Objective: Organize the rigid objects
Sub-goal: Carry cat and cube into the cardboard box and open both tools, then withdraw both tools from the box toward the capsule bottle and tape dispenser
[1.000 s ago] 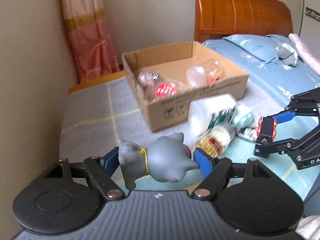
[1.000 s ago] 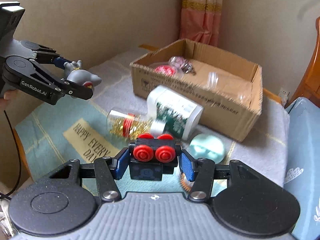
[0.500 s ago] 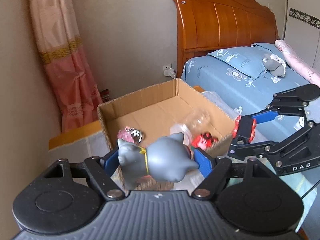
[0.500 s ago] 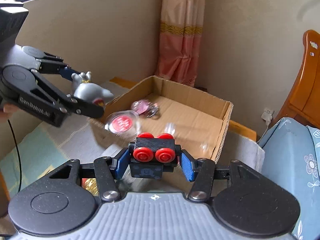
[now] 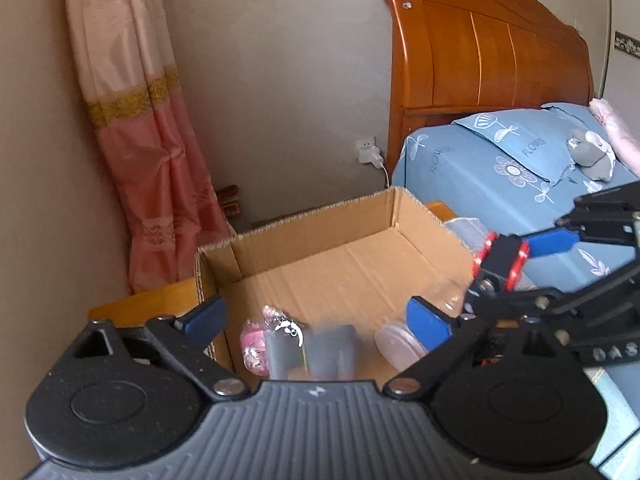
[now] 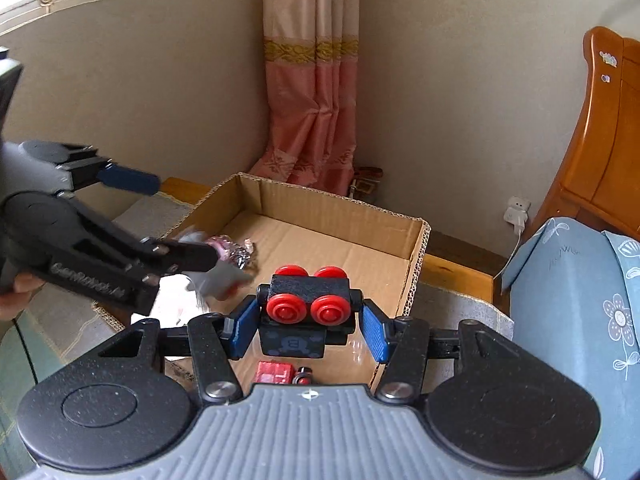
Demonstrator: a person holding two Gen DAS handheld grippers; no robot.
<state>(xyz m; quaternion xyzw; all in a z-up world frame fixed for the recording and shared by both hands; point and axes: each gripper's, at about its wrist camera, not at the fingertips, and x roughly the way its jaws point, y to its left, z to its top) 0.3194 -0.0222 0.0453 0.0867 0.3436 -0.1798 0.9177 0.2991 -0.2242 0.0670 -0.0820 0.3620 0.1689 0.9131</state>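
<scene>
My left gripper [image 5: 316,316] is open above the near left of the cardboard box [image 5: 320,220]. The grey cat figure [image 5: 312,352] is a blur below it, falling free inside the box; it also shows blurred in the right wrist view [image 6: 220,276]. My right gripper [image 6: 306,322] stands over the box [image 6: 420,248], its jaws spread a little apart from the black toy car with red wheels [image 6: 306,316], which hangs between them. The car also shows in the left wrist view [image 5: 502,262].
In the box lie a pink trinket [image 5: 254,340], a clear round capsule [image 5: 394,342] and a red toy [image 6: 274,372]. A bed with blue bedding [image 5: 500,160] and a wooden headboard [image 5: 480,40] stands to the right. A pink curtain [image 6: 312,100] hangs behind.
Both grippers moved further over the box. My left gripper opened and let the grey cat figure drop. My right gripper's jaws widened around the toy car.
</scene>
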